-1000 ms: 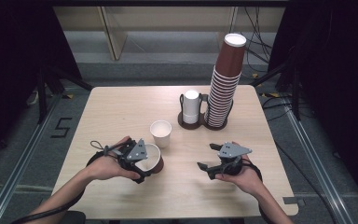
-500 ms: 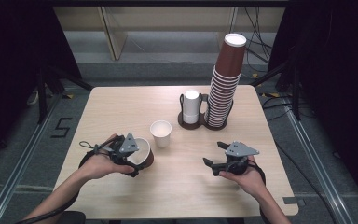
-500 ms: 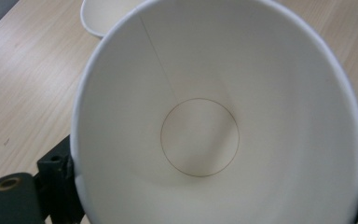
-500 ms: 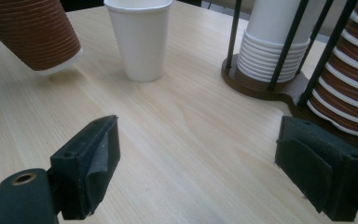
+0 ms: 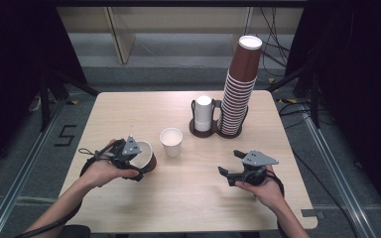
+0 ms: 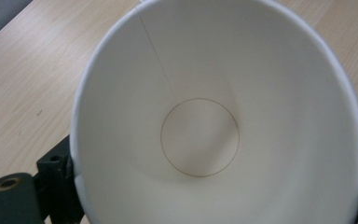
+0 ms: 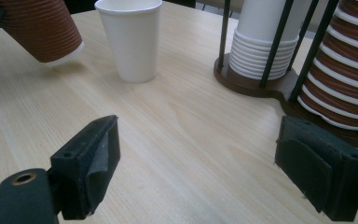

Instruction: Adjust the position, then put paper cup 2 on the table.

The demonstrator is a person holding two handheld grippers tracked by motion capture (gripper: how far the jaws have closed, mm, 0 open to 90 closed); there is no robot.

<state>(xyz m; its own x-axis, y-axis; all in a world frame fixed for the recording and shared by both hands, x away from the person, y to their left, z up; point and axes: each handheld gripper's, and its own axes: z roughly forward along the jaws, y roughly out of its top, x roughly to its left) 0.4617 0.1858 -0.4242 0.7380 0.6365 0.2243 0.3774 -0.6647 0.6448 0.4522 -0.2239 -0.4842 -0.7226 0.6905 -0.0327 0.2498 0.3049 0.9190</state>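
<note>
The left gripper [image 5: 138, 159] holds the brown cup [image 5: 146, 157] tilted — it might slip out. The right gripper [image 5: 229, 174] is wide open, holding nothing.

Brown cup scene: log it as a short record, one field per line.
held item: brown cup, tilted, white inside, empty
holder: left gripper, jaws shut on the cup's rim
other gripper: right gripper, jaws open, nothing between them
loose cup: white cup, upright on the table, beside the brown cup, apart from it
rack: dark cup holder at the table's far side
rack contents: short white stack and tall brown stack
</note>
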